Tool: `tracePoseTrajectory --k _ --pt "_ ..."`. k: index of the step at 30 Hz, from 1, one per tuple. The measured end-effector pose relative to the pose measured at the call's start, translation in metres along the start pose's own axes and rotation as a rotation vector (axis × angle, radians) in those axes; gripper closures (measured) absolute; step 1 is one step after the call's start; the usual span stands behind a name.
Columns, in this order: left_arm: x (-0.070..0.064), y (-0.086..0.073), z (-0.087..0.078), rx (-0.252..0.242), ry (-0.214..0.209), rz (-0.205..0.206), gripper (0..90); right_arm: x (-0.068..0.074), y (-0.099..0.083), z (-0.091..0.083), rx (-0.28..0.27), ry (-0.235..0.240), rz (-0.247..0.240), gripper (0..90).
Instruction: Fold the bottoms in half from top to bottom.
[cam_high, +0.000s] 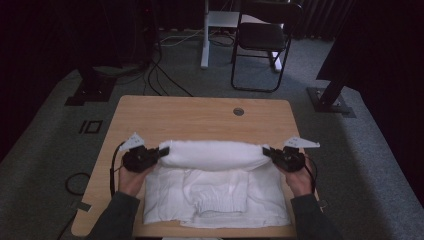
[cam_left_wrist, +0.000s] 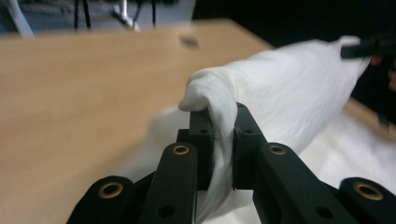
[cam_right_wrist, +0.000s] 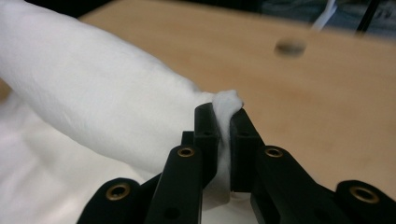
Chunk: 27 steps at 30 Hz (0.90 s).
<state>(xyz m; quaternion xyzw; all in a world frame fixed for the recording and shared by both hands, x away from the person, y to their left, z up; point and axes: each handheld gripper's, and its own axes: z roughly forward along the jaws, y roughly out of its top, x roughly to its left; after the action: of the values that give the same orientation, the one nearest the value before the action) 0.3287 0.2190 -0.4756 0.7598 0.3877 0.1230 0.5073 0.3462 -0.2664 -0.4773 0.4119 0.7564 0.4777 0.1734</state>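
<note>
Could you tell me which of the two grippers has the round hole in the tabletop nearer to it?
The right gripper. The round hole lies right of the table's middle, closer to it than to the left gripper. Both grip the white garment's lifted fold.

The lifted fold of the white garment (cam_high: 212, 155) hides whatever part of the desk (cam_high: 200, 120) lies beneath it. The garment's near hem (at the bottom of the high view) runs off the frame edge. In both gripper views the desk's far round hole (cam_right_wrist: 290, 47) is blurred.

Bare table (cam_high: 200, 117) beyond white garment (cam_high: 215, 190)
</note>
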Motion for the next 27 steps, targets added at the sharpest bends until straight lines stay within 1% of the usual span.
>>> tracePoseTrajectory --k 1,2,3,4,5,6,7,8,10,11,13,15,19,23,25,27 --pt "-0.005 -0.011 0.001 0.045 0.008 0.013 82.5 0.003 -0.01 0.001 0.02 0.005 0.003 84.4" --pt "-0.007 -0.018 0.003 0.07 0.013 0.022 82.5 0.007 -0.022 0.002 0.049 0.008 0.007 84.4" --pt "-0.01 -0.028 0.006 0.111 0.022 0.023 82.4 0.009 -0.029 0.004 0.065 0.012 0.008 84.3" --pt "-0.011 -0.033 0.008 0.142 0.028 0.03 82.4 0.012 -0.041 0.007 0.103 0.02 0.011 84.2" --pt "-0.013 -0.039 0.012 0.176 0.04 0.043 82.4 0.014 -0.047 0.01 0.125 0.016 0.004 84.2" --pt "-0.014 -0.045 0.016 0.202 0.049 0.042 82.4 0.016 -0.055 0.013 0.144 0.018 0.007 84.2" --pt "-0.014 -0.05 0.022 0.237 0.062 0.051 82.4 0.017 -0.061 0.016 0.164 0.022 0.017 84.2" --pt "-0.015 -0.052 0.027 0.255 0.074 0.059 82.3 0.018 -0.067 0.021 0.192 0.016 0.012 84.0" --pt "-0.015 -0.056 0.037 0.283 0.095 0.066 82.3 0.02 -0.071 0.028 0.218 0.006 0.001 84.0" --pt "-0.013 -0.057 0.041 0.283 0.101 0.064 82.2 0.022 -0.071 0.032 0.229 -0.002 -0.011 84.0" --pt "-0.008 -0.056 0.044 0.265 0.101 0.032 82.1 0.023 -0.069 0.038 0.246 -0.023 -0.028 83.8" --pt "-0.002 -0.056 0.047 0.242 0.113 0.01 82.1 0.023 -0.066 0.044 0.25 -0.038 -0.036 83.6" --pt "0.009 -0.055 0.051 0.208 0.122 -0.034 82.1 0.017 -0.06 0.055 0.237 -0.044 -0.016 83.4" --pt "0.016 -0.051 0.058 0.193 0.146 -0.052 82.1 0.014 -0.052 0.067 0.239 -0.067 -0.018 83.3" --pt "0.022 -0.049 0.062 0.174 0.152 -0.081 82.1 0.011 -0.048 0.073 0.24 -0.081 -0.019 83.3" --pt "0.028 -0.046 0.066 0.165 0.154 -0.103 82.1 0.008 -0.044 0.078 0.242 -0.09 -0.018 83.3"
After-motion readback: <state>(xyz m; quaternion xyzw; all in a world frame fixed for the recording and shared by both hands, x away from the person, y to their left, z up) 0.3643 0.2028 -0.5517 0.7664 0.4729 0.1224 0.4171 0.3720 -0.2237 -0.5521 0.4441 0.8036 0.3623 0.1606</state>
